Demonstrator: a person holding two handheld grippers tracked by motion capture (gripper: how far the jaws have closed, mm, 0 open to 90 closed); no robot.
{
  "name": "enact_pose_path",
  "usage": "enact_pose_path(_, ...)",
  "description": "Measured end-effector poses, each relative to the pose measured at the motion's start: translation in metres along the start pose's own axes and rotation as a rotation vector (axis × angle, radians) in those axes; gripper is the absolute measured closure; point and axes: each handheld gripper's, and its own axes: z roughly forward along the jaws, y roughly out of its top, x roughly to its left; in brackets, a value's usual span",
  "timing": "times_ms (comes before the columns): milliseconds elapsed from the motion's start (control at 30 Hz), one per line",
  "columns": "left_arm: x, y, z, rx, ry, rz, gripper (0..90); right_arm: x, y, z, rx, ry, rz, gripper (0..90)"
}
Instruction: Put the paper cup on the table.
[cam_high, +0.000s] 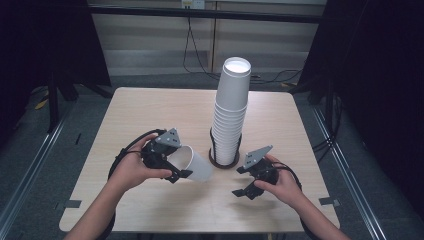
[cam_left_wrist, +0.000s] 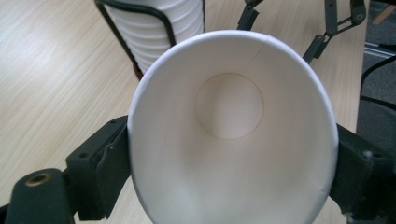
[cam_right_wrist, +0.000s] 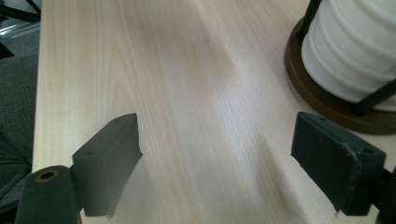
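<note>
A pale wood-grain table (cam_high: 150, 115) with rounded corners stands on grey floor in a dim room. Dark curtains hang at both sides, metal rails run along the floor left & right, and black cables trail down a light panelled wall at the back.

A single white paper cup (cam_high: 192, 164) lies on its side just above the tabletop, near the table's front-left. Its open mouth points toward the person, its base toward the table centre. In the left gripper view the cup (cam_left_wrist: 231, 140) is seen straight down its inside: plain white walls, a faint seam, a round flat bottom, nothing in it.

The left gripper (cam_high: 170, 162) is clamped on that cup, w/ one black jaw pressed against each side of the rim (the rim looks slightly squeezed into an oval). The person's left hand (cam_high: 131, 170) holds it.

Just right of the cup, near the table centre, a tall stack of nested white cups (cam_high: 230, 117) rises from a round dark-brown base (cam_high: 216, 161) w/ thin black wire uprights. The top cup's mouth faces up and looks empty.

The right gripper (cam_high: 245, 180), held in the right hand (cam_high: 282, 186), sits to the right of the stack's base, jaws wide apart w/ bare tabletop between them. In the right gripper view the stack (cam_right_wrist: 355, 51) and base (cam_right_wrist: 322, 100) show at upper right.
</note>
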Motion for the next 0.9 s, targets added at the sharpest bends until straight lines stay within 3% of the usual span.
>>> enact_pose_path(100,0.006,-0.004,-0.002,0.019,0.02,-0.012,12.8,-0.001,-0.007,0.004,0.014,-0.034,0.01,14.9)
enact_pose_path(333,0.015,-0.01,-0.007,0.05,0.034,-0.024,12.8,-0.004,-0.019,0.009,-0.011,-0.065,0.017,15.1)
enact_pose_path(533,0.02,-0.014,-0.008,0.073,0.056,-0.033,12.6,-0.005,-0.026,0.012,-0.021,-0.08,0.035,15.2)
enact_pose_path(767,0.031,-0.017,-0.011,0.088,0.073,-0.076,12.4,-0.006,-0.034,0.015,-0.056,-0.092,0.055,14.9)
enact_pose_path(900,0.036,-0.018,-0.01,0.1,0.079,-0.085,12.2,-0.004,-0.038,0.016,-0.077,-0.105,0.035,14.8)
